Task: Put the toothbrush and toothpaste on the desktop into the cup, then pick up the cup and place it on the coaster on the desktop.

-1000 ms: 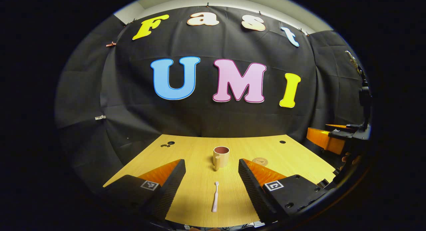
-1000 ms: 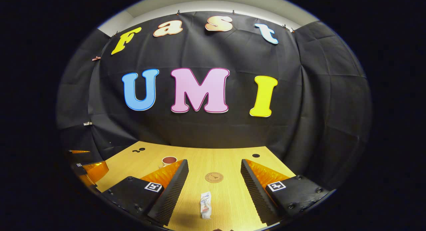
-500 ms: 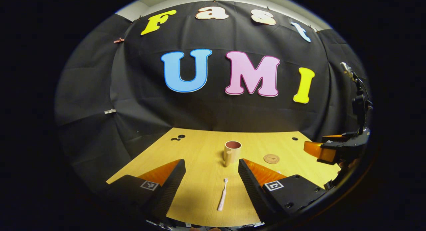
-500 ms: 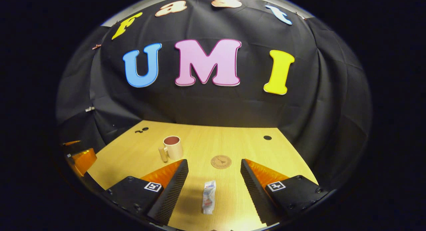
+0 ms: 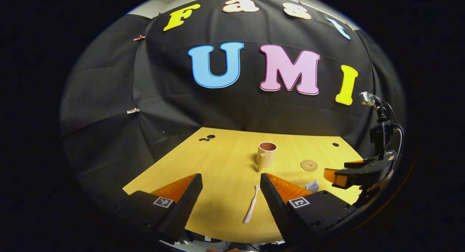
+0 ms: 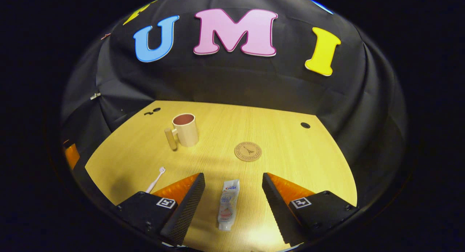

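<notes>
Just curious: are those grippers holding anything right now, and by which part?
Nothing. The left gripper is open over the toothbrush; the right gripper is open over the toothpaste.

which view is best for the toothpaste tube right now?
Right gripper view. The toothpaste lies whole on the desktop, lengthwise between the open fingers of the right claw. In the left gripper view only a corner of it shows, past the left claw's finger.
</notes>
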`<state>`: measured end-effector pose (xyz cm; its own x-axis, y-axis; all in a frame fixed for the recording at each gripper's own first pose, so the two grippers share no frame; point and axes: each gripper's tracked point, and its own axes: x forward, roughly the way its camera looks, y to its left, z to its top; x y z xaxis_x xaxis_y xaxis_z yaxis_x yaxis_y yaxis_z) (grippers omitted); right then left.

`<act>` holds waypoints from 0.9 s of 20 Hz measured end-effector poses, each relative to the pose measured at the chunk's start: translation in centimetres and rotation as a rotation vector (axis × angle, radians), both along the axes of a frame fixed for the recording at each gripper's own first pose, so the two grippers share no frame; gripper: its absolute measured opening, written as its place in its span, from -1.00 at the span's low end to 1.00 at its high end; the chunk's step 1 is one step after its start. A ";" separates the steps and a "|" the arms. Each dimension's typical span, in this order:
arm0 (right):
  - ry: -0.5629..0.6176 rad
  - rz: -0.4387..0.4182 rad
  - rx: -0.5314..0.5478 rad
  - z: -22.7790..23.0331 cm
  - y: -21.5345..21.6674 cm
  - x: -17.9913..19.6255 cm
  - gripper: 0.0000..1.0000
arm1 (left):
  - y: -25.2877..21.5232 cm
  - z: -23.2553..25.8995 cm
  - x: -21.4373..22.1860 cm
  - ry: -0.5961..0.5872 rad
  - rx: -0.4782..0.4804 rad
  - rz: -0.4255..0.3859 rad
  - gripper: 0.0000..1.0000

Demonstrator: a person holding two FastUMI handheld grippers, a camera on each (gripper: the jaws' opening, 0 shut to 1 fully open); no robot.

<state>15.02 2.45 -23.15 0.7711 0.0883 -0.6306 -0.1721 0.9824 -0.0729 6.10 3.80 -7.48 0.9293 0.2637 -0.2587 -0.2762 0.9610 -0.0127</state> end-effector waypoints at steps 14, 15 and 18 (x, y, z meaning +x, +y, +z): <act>0.318 0.000 -0.081 -11.7 -0.9 -0.8 0.96 | -0.8 -1.9 0.7 0.098 0.021 0.028 0.99; 0.330 0.009 -0.091 -12.0 -0.9 -0.9 0.96 | -0.9 -2.0 0.7 0.100 0.015 0.025 0.97; 0.379 0.013 -0.104 -13.2 -1.1 -1.6 0.95 | -1.3 -1.8 0.9 0.097 0.005 0.007 0.97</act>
<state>13.43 1.34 -36.38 0.4813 0.0172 -0.8764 -0.2178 0.9708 -0.1006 7.00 2.52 -9.29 0.8982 0.2713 -0.3458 -0.2822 0.9591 0.0194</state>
